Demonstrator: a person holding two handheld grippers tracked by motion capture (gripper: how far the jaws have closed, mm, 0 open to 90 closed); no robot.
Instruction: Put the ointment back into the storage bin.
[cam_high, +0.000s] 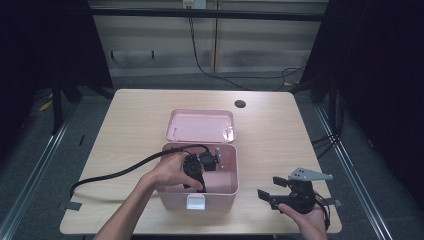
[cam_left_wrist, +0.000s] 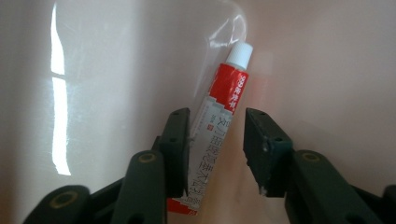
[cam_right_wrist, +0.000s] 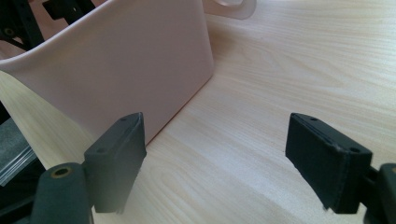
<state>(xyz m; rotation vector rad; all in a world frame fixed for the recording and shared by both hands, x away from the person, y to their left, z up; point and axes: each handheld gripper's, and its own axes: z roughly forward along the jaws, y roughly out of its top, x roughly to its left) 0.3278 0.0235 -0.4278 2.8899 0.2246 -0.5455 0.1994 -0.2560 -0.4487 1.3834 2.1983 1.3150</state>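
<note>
A pink plastic box (cam_high: 223, 199) stands open mid-table, its lid (cam_high: 200, 125) lying flat behind it. My left gripper (cam_high: 216, 159) reaches down inside the box. In the left gripper view a red and white tube (cam_left_wrist: 228, 88) with a white cap, in a clear bag, leans against the box's pink inner wall (cam_left_wrist: 116, 70). My left gripper (cam_left_wrist: 215, 140) is open around the tube; the left jaw touches it and the right jaw stands off. My right gripper (cam_high: 271, 187) is held wide open over the table to the right of the box, holding nothing. In the right gripper view it (cam_right_wrist: 215, 158) points along the box's outer wall (cam_right_wrist: 130, 60).
The left gripper's black cable (cam_high: 115, 175) runs over the box's left rim and across the table to the left edge. A round cable hole (cam_high: 240, 104) sits near the table's far edge. A white latch (cam_high: 196, 202) is on the box's front wall. Dark floor surrounds the table.
</note>
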